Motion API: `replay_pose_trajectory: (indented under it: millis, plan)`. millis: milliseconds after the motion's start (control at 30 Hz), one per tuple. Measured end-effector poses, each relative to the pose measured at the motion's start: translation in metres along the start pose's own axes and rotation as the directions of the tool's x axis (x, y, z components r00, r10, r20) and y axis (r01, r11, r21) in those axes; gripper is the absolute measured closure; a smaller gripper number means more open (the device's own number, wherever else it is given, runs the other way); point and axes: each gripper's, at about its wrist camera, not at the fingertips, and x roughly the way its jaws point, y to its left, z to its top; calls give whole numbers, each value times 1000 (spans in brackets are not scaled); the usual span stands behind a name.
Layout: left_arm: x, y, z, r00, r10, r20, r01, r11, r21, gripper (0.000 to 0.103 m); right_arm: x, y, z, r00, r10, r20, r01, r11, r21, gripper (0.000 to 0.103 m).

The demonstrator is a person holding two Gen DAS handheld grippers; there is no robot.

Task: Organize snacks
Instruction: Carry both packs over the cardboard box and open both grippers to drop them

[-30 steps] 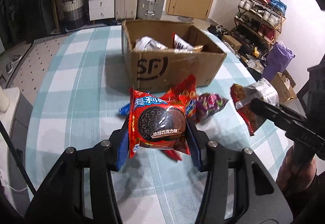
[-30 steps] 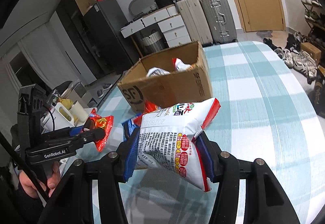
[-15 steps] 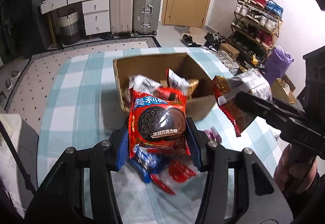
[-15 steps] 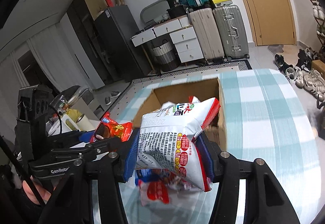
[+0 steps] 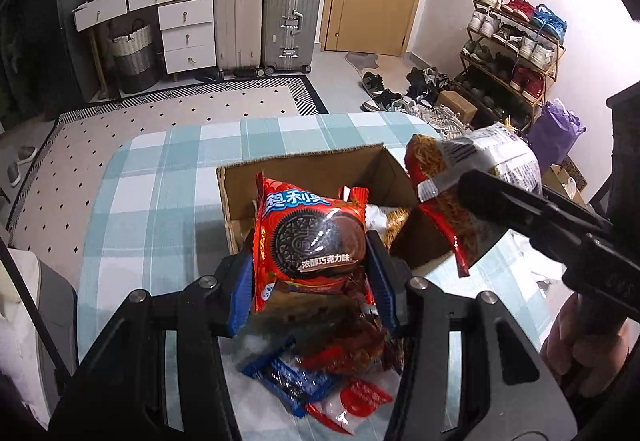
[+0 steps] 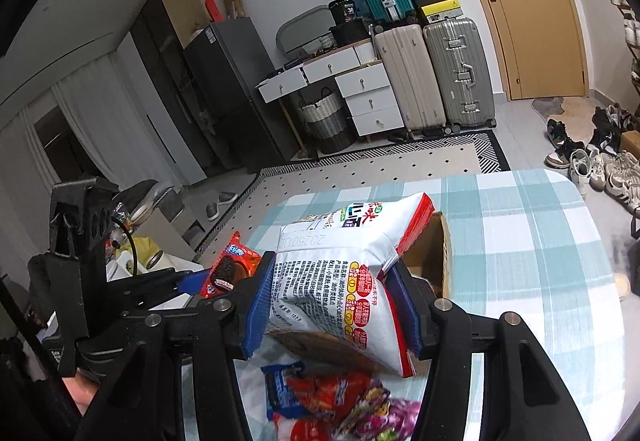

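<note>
I have some packets already in the cardboard box (image 5: 320, 177), my left gripper (image 5: 310, 261) clamps the cookie packet (image 5: 310, 241) and my right gripper (image 6: 336, 305) the white bag (image 6: 340, 281) above it, while several snacks (image 5: 320, 377) wait on the table (image 5: 160, 181).

I'm seeing the cardboard box (image 5: 320, 177) standing open-topped near the tabletop's (image 5: 168, 209) far edge, packets inside partly filling it. Loose snacks (image 5: 320, 381) are crowding the near edge; the left side is lying free.
</note>
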Motion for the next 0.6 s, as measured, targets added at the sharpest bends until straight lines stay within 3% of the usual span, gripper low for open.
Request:
replay_pose_trajectory:
  millis: [400,600]
  plan:
    - [28,9,45,1000,13,14,-13,1000,-5,56,30,-16,27,1000,1,2,-1,999,33,49]
    - [49,15,49,1000,11,-7,-11,1000,-16,56,45,-25,32,1000,-23,-11,23,999,33,49]
